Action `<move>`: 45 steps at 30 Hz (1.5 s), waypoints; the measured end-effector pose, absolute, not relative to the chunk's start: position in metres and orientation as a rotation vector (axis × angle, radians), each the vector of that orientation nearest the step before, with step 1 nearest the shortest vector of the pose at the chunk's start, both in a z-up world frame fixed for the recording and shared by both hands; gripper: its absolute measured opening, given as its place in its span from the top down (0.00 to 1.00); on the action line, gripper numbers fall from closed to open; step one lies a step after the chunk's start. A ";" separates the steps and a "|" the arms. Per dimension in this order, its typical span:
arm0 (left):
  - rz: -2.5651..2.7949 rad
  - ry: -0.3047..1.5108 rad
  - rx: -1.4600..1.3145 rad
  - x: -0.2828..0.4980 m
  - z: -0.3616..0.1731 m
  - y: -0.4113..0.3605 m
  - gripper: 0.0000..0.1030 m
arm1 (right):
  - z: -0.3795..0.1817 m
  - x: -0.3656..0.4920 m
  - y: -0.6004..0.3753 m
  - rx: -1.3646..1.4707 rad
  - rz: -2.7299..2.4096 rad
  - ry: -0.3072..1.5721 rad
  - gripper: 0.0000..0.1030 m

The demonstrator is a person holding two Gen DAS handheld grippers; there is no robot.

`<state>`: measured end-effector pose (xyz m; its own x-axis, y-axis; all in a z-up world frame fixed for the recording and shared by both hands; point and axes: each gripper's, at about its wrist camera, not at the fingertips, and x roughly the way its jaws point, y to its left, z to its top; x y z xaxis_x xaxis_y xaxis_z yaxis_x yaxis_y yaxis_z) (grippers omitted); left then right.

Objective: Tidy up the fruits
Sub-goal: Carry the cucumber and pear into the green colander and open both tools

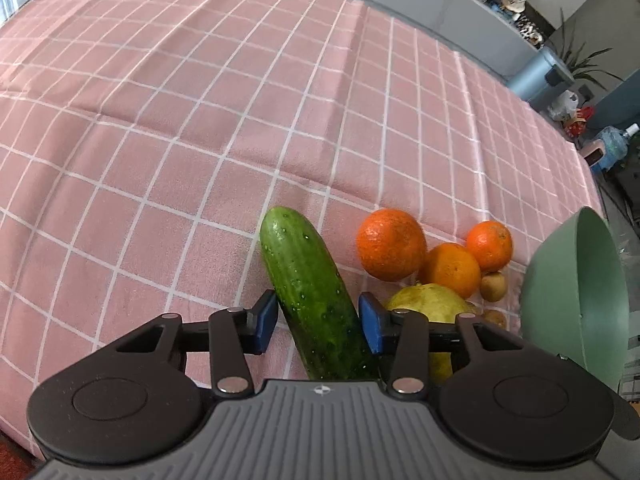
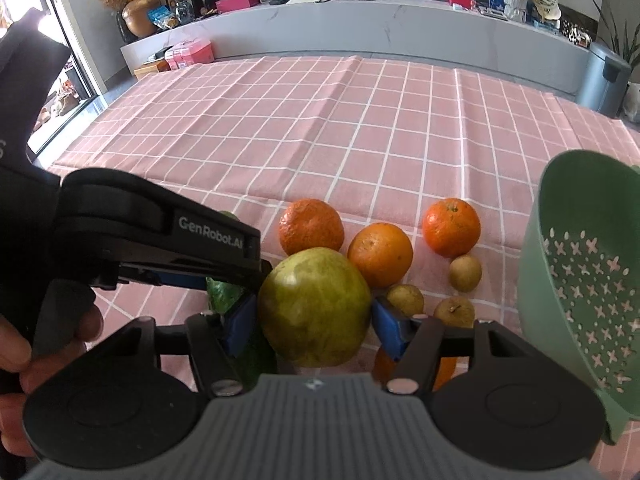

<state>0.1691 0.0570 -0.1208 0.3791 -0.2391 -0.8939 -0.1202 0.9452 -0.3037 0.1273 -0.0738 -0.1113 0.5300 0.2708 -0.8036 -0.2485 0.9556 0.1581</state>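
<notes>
Left gripper (image 1: 318, 322): blue pads set either side of a cucumber (image 1: 310, 288), jaws part open, right pad against the skin, left pad just shy of it or barely touching; firm hold or not, cannot tell. Cucumber lying on the pink checked tablecloth (image 1: 160, 140), far tip pointing toward 11 o'clock in the left wrist view.

Right gripper (image 2: 314, 320): jaws wide, blue pads at both flanks of a large green-yellow guava (image 2: 314, 306), looks clamped, though contact on the right pad not fully clear. Guava in the left wrist view seen at 3 o'clock of the cucumber, partly hidden behind the right finger.

From the guava in the right wrist view: one orange (image 2: 311, 227) at 12 o'clock, just beside; a second orange (image 2: 380, 255) at 2 o'clock, touching or nearly so; a third orange (image 2: 451, 227) farther out at 2 o'clock, apart from the others. Three small brown fruits: one (image 2: 465, 273) below the third orange, one (image 2: 406, 299) at 3 o'clock of the guava just past the right pad, one (image 2: 454, 312) beyond that. Another orange shape low behind the right finger, mostly hidden.

Green colander (image 2: 580, 280) at 3 o'clock edge, tilted, perforated inside facing the camera.

Left gripper's body at 9 o'clock in the right wrist view, bare fingers (image 2: 24, 344) wrapped on its handle
</notes>
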 end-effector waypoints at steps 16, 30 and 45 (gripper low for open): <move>-0.182 0.942 -0.326 0.118 -0.046 0.045 0.61 | -0.053 0.080 -0.116 0.013 0.277 0.824 0.42; -0.428 0.797 -0.246 0.123 0.017 -0.028 0.61 | -0.006 0.073 -0.190 -0.001 0.173 0.739 0.42; -0.617 0.997 -0.141 0.174 -0.030 -0.127 0.61 | -0.045 0.111 -0.259 -0.143 0.065 0.899 0.43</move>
